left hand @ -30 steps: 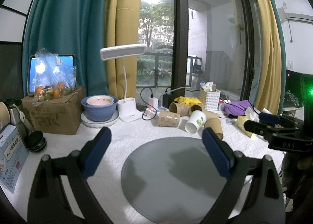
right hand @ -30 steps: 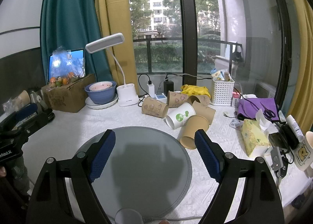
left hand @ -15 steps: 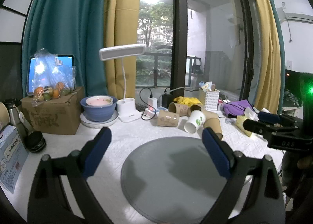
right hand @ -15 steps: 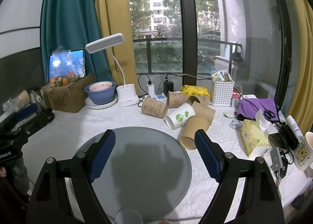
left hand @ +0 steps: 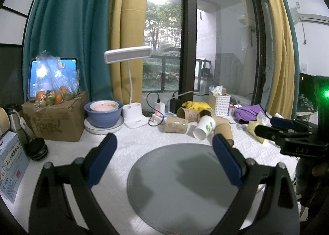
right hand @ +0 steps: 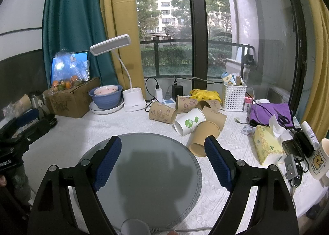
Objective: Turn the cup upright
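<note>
Several paper cups lie on their sides in a pile behind a round grey mat (right hand: 144,165). A white cup with a green logo (right hand: 190,124) lies in the middle, a plain brown cup (right hand: 203,140) lies nearest the mat, and a printed brown cup (right hand: 162,112) lies at the left. The same white cup (left hand: 204,127) and mat (left hand: 181,183) show in the left wrist view. My right gripper (right hand: 162,161) is open and empty above the mat. My left gripper (left hand: 164,161) is open and empty above the mat.
A white desk lamp (right hand: 132,102), a blue bowl on a plate (right hand: 105,99) and a cardboard box with fruit (right hand: 72,99) stand at the back left. A white basket (right hand: 234,97), purple cloth (right hand: 269,111), tissue pack (right hand: 266,144) and a bear mug (right hand: 319,159) stand at the right.
</note>
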The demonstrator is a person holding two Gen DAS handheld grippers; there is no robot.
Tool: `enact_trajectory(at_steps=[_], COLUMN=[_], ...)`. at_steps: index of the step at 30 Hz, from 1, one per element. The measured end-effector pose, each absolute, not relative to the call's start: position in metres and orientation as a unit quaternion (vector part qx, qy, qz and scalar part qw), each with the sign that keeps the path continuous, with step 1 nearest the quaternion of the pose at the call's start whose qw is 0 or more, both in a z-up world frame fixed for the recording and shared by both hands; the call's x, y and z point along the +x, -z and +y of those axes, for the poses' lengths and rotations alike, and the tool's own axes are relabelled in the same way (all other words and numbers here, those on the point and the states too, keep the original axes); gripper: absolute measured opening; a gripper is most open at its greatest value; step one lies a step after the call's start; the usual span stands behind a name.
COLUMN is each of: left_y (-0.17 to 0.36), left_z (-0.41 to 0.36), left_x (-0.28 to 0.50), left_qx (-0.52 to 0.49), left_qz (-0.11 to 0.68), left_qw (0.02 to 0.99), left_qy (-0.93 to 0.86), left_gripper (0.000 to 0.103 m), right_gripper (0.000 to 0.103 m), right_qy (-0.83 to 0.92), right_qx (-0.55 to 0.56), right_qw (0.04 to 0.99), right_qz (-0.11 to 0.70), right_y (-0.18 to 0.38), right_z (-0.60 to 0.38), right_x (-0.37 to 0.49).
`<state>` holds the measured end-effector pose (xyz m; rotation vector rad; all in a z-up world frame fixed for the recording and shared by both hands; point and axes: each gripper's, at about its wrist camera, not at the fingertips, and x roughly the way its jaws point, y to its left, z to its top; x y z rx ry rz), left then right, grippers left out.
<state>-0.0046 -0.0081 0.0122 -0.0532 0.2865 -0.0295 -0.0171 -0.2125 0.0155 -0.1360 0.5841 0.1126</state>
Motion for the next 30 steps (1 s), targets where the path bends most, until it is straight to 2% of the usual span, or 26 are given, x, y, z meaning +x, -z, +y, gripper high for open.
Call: enact_trajectory(at_steps=[15,30], left_y=[-0.009,0.010], left_z=[-0.016,-0.019], left_x=[0.017,0.153], left_qx=[-0.002,0.050], left_qz=[0.162,0.277], left_qw=[0.986,0.952], left_qy=[0.047,0.120], left_gripper=[0.095,0.095], right_gripper=[0.086,0.085], right_qy=[-0.052,-0.017], right_qx=[-0.070,-0.034], right_qw=[0.950,0.927], right_qz=[0.300,0.373], right_y=[-0.013,0.014], right_z=[-0.214,-0.251], right_x=[0.002,0.090])
